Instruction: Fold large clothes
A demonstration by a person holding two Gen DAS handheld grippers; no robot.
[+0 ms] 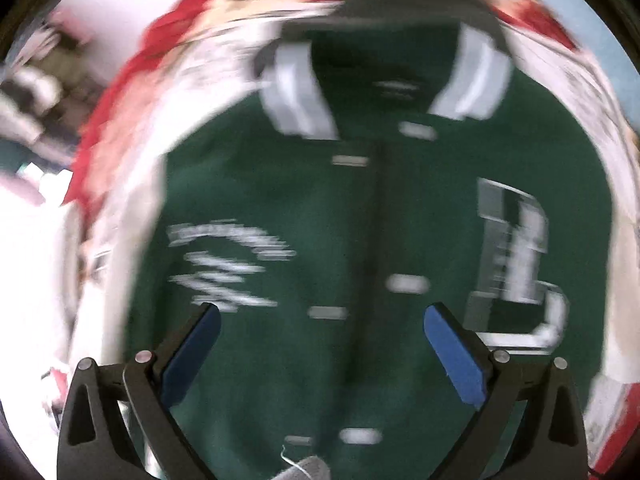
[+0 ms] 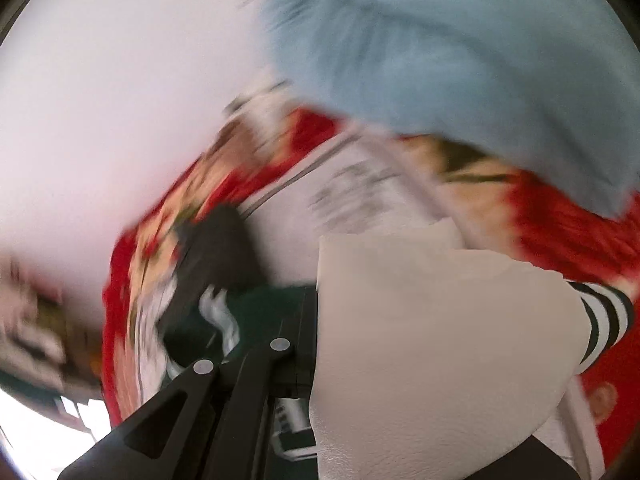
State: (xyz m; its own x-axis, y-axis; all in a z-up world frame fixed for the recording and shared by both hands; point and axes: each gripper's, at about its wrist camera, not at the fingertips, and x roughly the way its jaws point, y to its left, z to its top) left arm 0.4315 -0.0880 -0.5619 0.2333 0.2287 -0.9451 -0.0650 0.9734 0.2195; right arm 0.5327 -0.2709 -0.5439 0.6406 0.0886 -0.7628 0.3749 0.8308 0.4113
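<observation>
Green wool fills my left wrist view: the varsity jacket (image 1: 360, 220) lies spread front-up on a red and white patterned blanket (image 1: 132, 92), its white-striped collar (image 1: 296, 88) at the far end and a row of pale snaps running down the middle. My left tool (image 1: 320, 332) hangs over the lower chest with its blue pads (image 1: 452, 356) spread wide, holding nothing. Everything here is motion-blurred. On my right wrist view, the cream leather sleeve (image 2: 432, 340) crowds the lens, its black-and-white striped cuff (image 2: 608, 320) off to the right. It covers my right tool, so I cannot tell whether that tool is spread or pinching. Pale blue fabric (image 2: 460, 48) sits beyond.
</observation>
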